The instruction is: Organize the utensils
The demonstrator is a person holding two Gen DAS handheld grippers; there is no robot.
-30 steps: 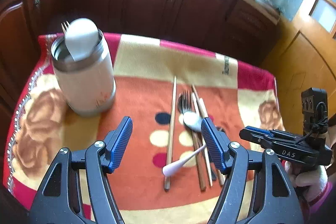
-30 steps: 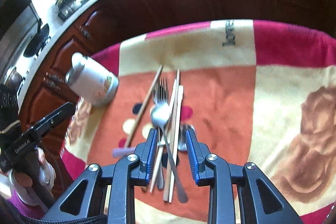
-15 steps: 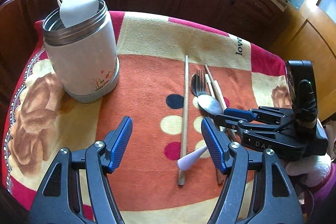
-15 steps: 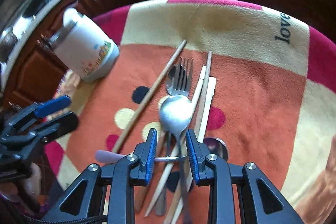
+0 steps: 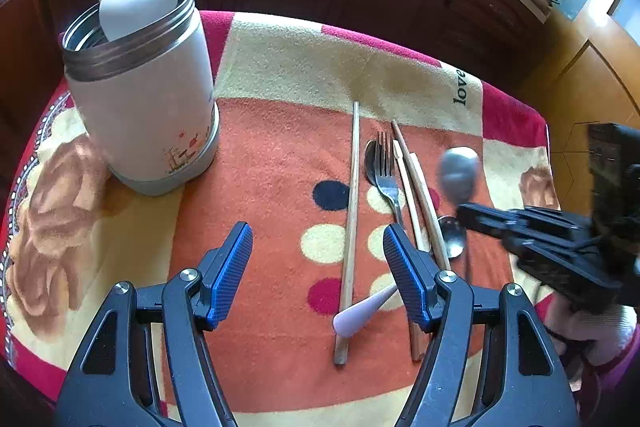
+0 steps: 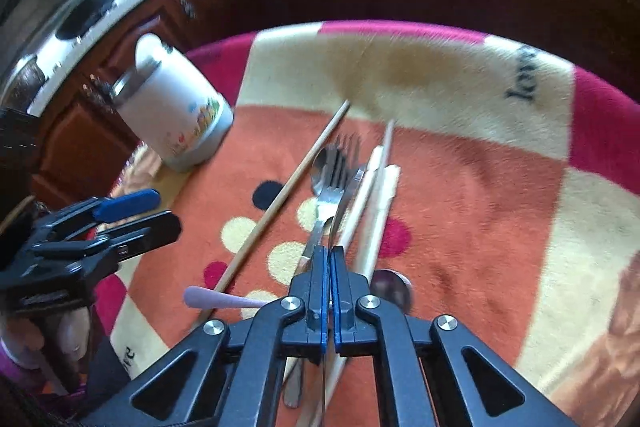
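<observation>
Utensils mostly remain on the tabletop [image 5: 280, 75]; my right tool [image 6: 328, 255] pinches a steel spoon [image 5: 458, 173], left tool [image 5: 318, 267] spread, canister [image 5: 144, 99] holding few.

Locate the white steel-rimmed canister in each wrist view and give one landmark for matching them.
Left wrist view: the canister stands upper left, large, on the blanket's left edge.
Right wrist view: the canister is smaller, left of centre, leaning with the lens.
Shared landmark: the lone wooden chopstick, lying between the canister and the fork pile.
</observation>
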